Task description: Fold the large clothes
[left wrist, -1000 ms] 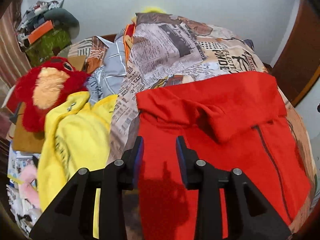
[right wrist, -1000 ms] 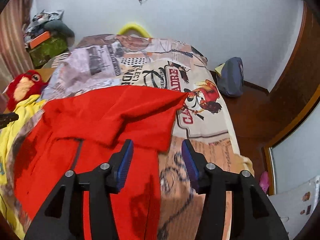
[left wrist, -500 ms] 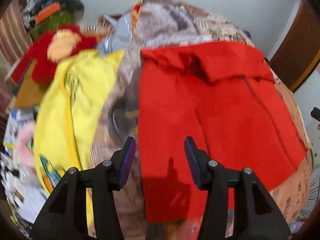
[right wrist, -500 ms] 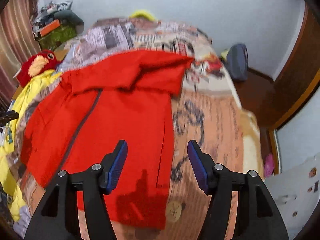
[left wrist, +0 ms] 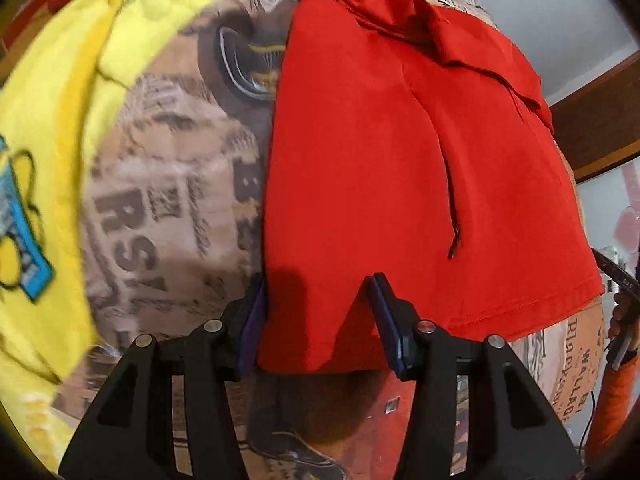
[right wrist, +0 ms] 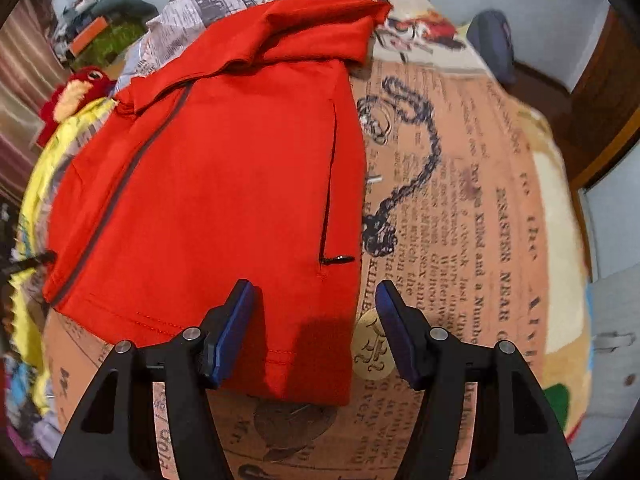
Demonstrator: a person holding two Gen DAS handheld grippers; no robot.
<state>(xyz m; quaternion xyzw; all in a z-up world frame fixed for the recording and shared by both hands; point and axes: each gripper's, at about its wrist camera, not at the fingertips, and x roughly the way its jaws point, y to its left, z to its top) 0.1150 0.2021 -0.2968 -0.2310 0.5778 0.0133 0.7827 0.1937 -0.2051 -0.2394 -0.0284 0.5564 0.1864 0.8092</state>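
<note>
A red zip jacket (left wrist: 400,160) lies flat on a newspaper-print bedspread (left wrist: 168,184), its sleeves folded across the chest at the far end. It also shows in the right wrist view (right wrist: 224,184). My left gripper (left wrist: 320,320) is open, its jaws standing either side of the jacket's near left hem corner. My right gripper (right wrist: 316,328) is open over the near right hem corner, with a pocket zip (right wrist: 336,259) just beyond it. Neither gripper holds cloth.
A yellow garment (left wrist: 52,120) lies left of the jacket. A red plush bird (right wrist: 76,92) sits at the far left of the bed (right wrist: 480,200). Clutter (right wrist: 100,28) is stacked in the far left corner. A dark bag (right wrist: 492,44) rests by the wall.
Both grippers have pulled back from the jacket's upper part to its near hem and tilted downward. Both jaws have opened wider.
</note>
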